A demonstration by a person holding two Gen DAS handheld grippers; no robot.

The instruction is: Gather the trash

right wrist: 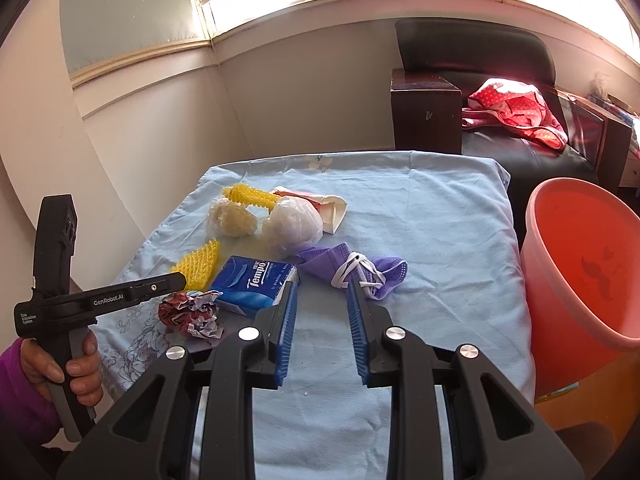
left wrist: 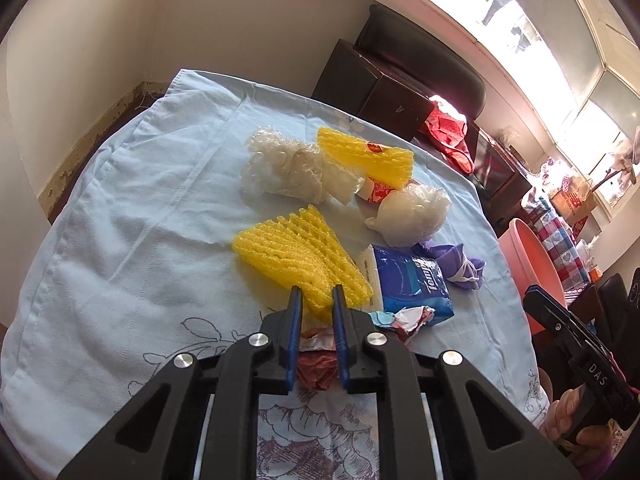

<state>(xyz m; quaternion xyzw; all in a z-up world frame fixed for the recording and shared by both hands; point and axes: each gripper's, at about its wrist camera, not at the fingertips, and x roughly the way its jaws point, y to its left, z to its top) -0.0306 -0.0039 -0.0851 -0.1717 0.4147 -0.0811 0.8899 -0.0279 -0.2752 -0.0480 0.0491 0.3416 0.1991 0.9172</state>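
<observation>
My left gripper [left wrist: 317,291] points down at the table, its blue pads close together and pressing on a crumpled red-and-white wrapper [left wrist: 316,364]. From the right wrist view the same wrapper [right wrist: 188,314] lies under the left gripper [right wrist: 178,281], which a hand holds. My right gripper [right wrist: 323,285] is open with nothing between its pads; its right fingertip reaches the purple face mask [right wrist: 384,272]. A blue tissue pack [right wrist: 256,284] lies by its left fingertip. An orange bucket [right wrist: 536,240] stands beside the table on the right.
On the light blue cloth [right wrist: 440,220] lie two yellow foam nets [left wrist: 296,256] [left wrist: 368,156], two balled clear plastic bags [left wrist: 284,164] [left wrist: 412,212] and a red-and-white paper cup [right wrist: 330,208]. A dark armchair [right wrist: 500,60] with red fabric stands behind the table.
</observation>
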